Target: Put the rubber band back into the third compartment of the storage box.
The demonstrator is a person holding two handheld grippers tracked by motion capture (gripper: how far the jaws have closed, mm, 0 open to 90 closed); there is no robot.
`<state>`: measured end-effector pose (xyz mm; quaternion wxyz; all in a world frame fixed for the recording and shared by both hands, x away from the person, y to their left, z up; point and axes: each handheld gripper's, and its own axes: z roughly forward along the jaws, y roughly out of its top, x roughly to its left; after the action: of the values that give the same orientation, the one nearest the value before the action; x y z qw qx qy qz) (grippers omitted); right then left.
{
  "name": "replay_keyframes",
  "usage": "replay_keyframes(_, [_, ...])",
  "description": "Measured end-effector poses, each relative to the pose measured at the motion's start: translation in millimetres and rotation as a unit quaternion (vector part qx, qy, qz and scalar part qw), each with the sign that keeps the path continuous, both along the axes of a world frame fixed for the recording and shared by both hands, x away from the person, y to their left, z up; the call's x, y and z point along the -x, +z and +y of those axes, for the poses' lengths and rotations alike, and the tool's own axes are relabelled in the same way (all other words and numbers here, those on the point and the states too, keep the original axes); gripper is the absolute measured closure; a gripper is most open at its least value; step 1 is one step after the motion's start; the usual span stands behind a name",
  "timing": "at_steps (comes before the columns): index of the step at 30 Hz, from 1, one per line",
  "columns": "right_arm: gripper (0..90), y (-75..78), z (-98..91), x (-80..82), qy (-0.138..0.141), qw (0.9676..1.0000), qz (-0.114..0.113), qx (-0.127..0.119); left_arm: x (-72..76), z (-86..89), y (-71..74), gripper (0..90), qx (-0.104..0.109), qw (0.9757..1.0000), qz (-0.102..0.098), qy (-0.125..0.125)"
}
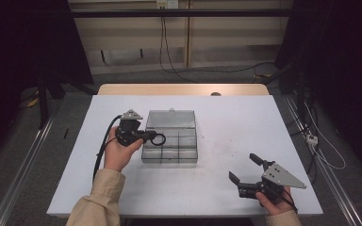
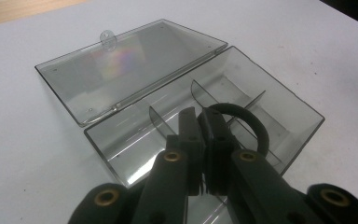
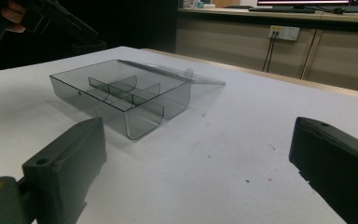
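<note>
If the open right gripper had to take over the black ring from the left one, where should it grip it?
Grip the free arc of the black ring that juts past the left gripper, probably coming from the far side over the clear box. The right gripper stands open.

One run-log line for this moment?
left tongs: shut on ring, over open box | right tongs: open, empty, near table edge

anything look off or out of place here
Nothing stands out. The clear smoky plastic compartment box sits square on the white table, lid flat open, and the left gripper holds a black rubber ring above it.
</note>
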<state>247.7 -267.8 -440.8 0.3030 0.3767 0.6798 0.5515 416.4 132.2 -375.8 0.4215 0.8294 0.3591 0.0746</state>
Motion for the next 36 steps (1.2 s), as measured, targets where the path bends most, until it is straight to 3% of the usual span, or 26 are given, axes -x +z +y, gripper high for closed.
replay_keyframes(36, [4.0,0.2,-0.4,0.1,0.002,1.0,0.0,-0.002,-11.0,-15.9,-3.9,87.8,-0.005,1.0,0.004,-0.001])
